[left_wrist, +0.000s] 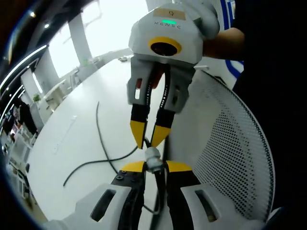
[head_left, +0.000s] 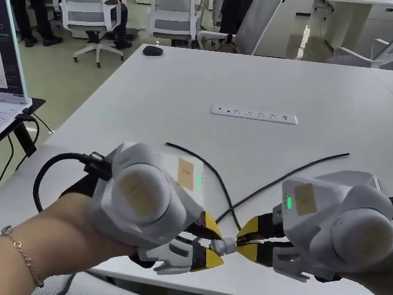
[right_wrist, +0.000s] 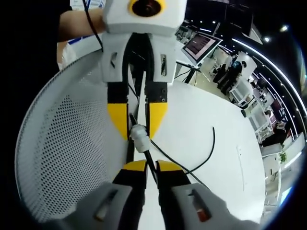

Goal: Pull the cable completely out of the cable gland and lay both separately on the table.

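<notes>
A small light-grey cable gland (head_left: 223,246) hangs just off the near edge of the white table (head_left: 153,104), between my two grippers. My left gripper (head_left: 215,244) comes in from the left. In the right gripper view its yellow tips close around the gland (right_wrist: 139,136). My right gripper (head_left: 242,241) faces it from the right, shut on the black cable (right_wrist: 151,168) right beside the gland. The cable (head_left: 270,184) trails away across the table in loose curves. In the left gripper view the gland (left_wrist: 153,158) sits at my own jaw tips, with the right gripper (left_wrist: 148,139) meeting it from above.
A white power strip (head_left: 253,115) lies mid-table and a dark mouse (head_left: 152,50) sits at the far edge. Office chairs (head_left: 92,18) stand beyond the table, and a laptop (head_left: 9,74) sits on a stand at the left. A white mesh chair back (left_wrist: 230,153) is under the grippers.
</notes>
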A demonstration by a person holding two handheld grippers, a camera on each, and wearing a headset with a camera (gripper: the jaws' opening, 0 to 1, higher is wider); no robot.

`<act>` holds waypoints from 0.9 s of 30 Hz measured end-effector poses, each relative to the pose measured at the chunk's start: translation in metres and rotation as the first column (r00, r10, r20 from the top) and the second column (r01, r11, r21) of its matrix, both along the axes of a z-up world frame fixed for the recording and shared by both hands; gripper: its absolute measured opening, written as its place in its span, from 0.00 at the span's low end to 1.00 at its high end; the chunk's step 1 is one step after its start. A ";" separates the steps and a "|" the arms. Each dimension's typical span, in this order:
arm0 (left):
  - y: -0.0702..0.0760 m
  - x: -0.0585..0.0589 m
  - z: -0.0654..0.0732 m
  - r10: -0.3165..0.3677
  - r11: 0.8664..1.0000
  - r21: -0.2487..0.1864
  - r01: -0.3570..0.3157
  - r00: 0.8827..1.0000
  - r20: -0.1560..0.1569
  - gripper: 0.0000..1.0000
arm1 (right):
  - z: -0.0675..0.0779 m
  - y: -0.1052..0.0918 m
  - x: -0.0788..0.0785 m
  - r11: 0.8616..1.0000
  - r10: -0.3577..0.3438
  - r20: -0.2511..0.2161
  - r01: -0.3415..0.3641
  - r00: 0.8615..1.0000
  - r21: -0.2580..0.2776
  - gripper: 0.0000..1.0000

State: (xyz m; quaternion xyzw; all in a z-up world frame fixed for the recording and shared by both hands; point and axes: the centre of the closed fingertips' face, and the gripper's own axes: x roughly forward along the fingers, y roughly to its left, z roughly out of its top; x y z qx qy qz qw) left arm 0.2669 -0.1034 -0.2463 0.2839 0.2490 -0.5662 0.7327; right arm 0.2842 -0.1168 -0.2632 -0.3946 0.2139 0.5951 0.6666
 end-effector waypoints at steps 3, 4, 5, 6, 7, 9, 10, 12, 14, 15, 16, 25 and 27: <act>0.003 0.002 -0.002 0.017 1.000 -0.009 -0.017 1.000 -0.008 0.17 | -0.001 -0.005 0.003 1.000 -0.015 -0.005 0.015 1.000 -0.002 0.05; 0.003 0.002 -0.001 0.023 1.000 -0.012 -0.023 1.000 -0.008 0.17 | -0.001 -0.007 0.004 1.000 -0.018 -0.004 0.018 1.000 -0.002 0.05; 0.004 0.004 -0.001 0.028 0.999 -0.016 -0.028 1.000 -0.009 0.17 | 0.000 -0.009 0.006 1.000 -0.024 -0.006 0.024 1.000 -0.001 0.05; 0.004 0.004 0.000 0.030 0.999 -0.019 -0.030 1.000 -0.007 0.17 | 0.000 -0.011 0.008 1.000 -0.030 -0.009 0.030 1.000 0.001 0.05; 0.004 0.006 0.001 0.036 0.999 -0.024 -0.036 0.999 -0.004 0.17 | 0.001 -0.012 0.009 0.999 -0.037 -0.011 0.037 0.999 0.004 0.05; 0.005 0.008 0.002 0.041 0.999 -0.027 -0.041 0.999 0.000 0.17 | 0.002 -0.016 0.013 0.999 -0.050 -0.010 0.050 0.999 0.007 0.04; 0.006 0.010 0.002 0.043 0.999 -0.026 -0.043 0.999 0.001 0.17 | 0.002 -0.019 0.016 0.998 -0.058 -0.008 0.058 0.998 0.006 0.04; 0.007 0.013 0.003 0.049 0.999 -0.024 -0.049 0.999 0.006 0.17 | 0.003 -0.024 0.021 0.997 -0.074 -0.003 0.074 0.997 0.005 0.04; 0.010 0.016 0.005 0.059 0.998 -0.029 -0.059 0.998 0.009 0.17 | 0.003 -0.029 0.024 0.996 -0.091 -0.002 0.091 0.996 0.007 0.04; 0.011 0.017 0.006 0.065 0.997 -0.032 -0.065 0.998 0.012 0.17 | 0.003 -0.031 0.026 0.995 -0.096 -0.001 0.096 0.995 0.006 0.04; 0.012 0.018 0.007 0.068 0.997 -0.033 -0.067 0.998 0.012 0.17 | 0.003 -0.034 0.027 0.995 -0.104 0.000 0.104 0.995 0.005 0.03; 0.008 0.018 0.015 0.078 0.994 -0.076 -0.077 0.997 0.009 0.17 | 0.005 -0.051 0.034 0.989 -0.150 -0.007 0.150 0.989 0.015 0.03; 0.010 0.018 0.014 0.081 0.994 -0.072 -0.081 0.997 0.005 0.16 | 0.007 -0.054 0.037 0.984 -0.172 -0.028 0.173 0.985 0.035 0.04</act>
